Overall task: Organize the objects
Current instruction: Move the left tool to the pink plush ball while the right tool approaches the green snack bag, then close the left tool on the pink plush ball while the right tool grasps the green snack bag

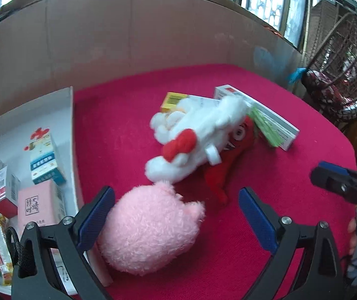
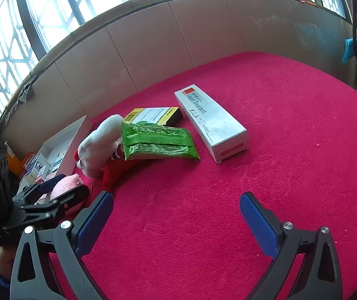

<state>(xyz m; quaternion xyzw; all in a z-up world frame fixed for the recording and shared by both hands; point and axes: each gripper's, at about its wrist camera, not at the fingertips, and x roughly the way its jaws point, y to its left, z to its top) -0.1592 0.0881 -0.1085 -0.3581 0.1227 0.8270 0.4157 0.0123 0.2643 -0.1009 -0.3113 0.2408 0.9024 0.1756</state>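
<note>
I am holding my left gripper [image 1: 175, 220] with its jaws spread wide around a pink plush toy [image 1: 150, 230]; the left blue pad [image 1: 95, 220] is sitting right against the toy's side, while the right pad is standing clear of it, so nothing is being pinched. The toy is resting on the red cloth [image 1: 266, 175], just beside the wall of a white tray [image 1: 72, 125]. Inside that tray, small boxes are standing together, among them a blue and white box [image 1: 44, 162] and a pink box [image 1: 38, 203].

Beyond the pink toy, a white plush toy [image 1: 193, 140] with a red bow is lying on top of a red plush toy [image 1: 222, 172]. Behind them a yellow box [image 2: 153, 116] is lying flat, and a green packet [image 2: 155, 141] is leaning on the plush pile. A long white box [image 2: 211, 122] marked Liquid Sealant is lying just beside the packet.

I am holding my right gripper [image 2: 175, 220] low over bare cloth, well apart from the pile, with its jaws spread wide and nothing between them. A padded beige wall [image 2: 178, 32] is curving round the far edge of the cloth
</note>
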